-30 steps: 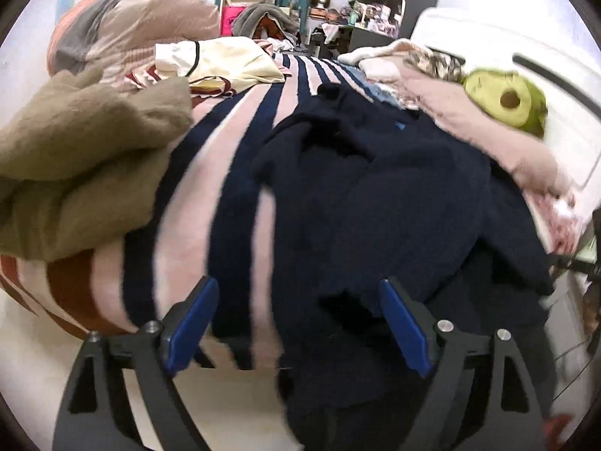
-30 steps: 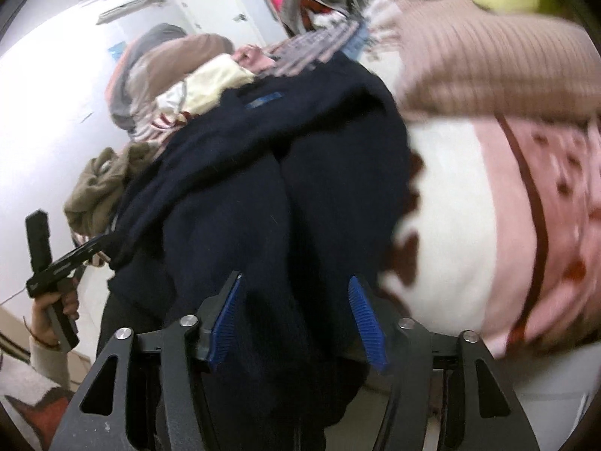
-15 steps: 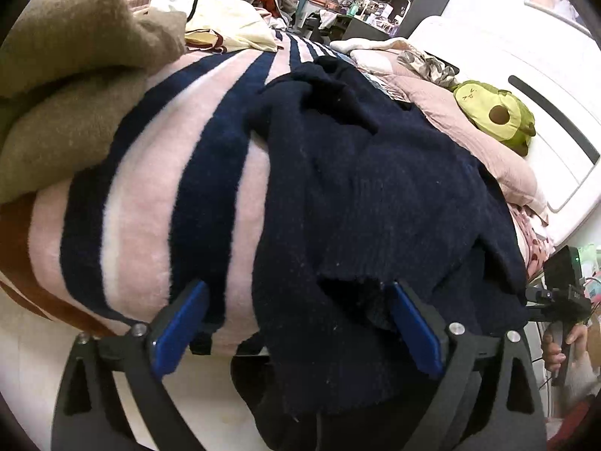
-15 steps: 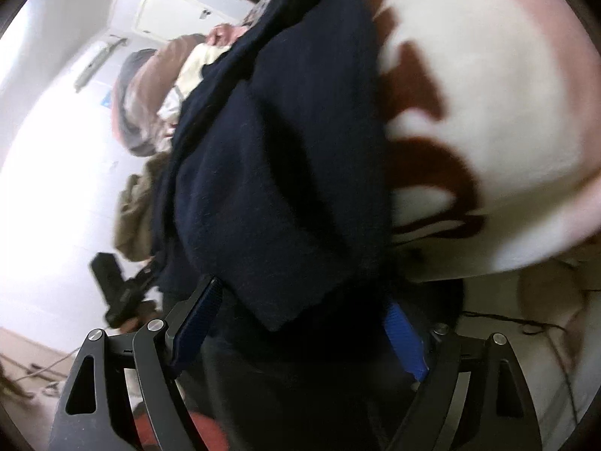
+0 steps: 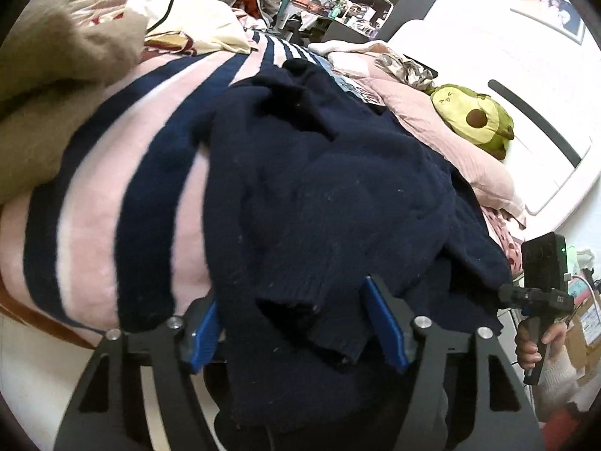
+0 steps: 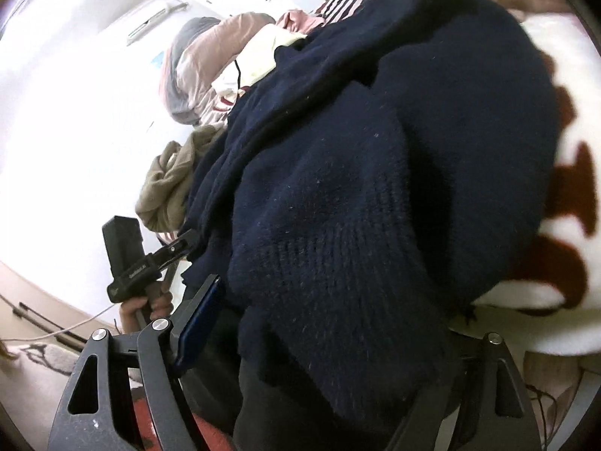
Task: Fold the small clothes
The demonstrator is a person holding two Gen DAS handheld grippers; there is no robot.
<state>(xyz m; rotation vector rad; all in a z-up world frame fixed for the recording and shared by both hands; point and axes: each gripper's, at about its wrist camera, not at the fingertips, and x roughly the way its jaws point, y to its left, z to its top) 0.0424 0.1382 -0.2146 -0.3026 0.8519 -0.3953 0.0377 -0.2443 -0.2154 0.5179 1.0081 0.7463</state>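
A dark navy knit sweater (image 5: 319, 195) lies crumpled on the bed, its hem hanging over the near edge. It also fills the right wrist view (image 6: 357, 188). My left gripper (image 5: 296, 332) is open, its blue pads on either side of the sweater's lower hem and a cuff. My right gripper (image 6: 315, 338) is open around the sweater's ribbed hem; its left pad (image 6: 199, 323) shows, and cloth hides the right one. Each gripper shows in the other's view, hand-held: the right one (image 5: 541, 293) and the left one (image 6: 139, 259).
A pink and navy striped blanket (image 5: 124, 173) covers the bed. An olive garment (image 5: 41, 86) and a cream one (image 5: 188, 26) lie at the left. An avocado plush (image 5: 473, 116) rests on a pink pillow at the right. A white and brown blanket (image 6: 563, 188) lies beside the sweater.
Both grippers have moved in toward the sweater's hanging hem, which now lies between their fingers. The left gripper's fingers have drawn closer together.
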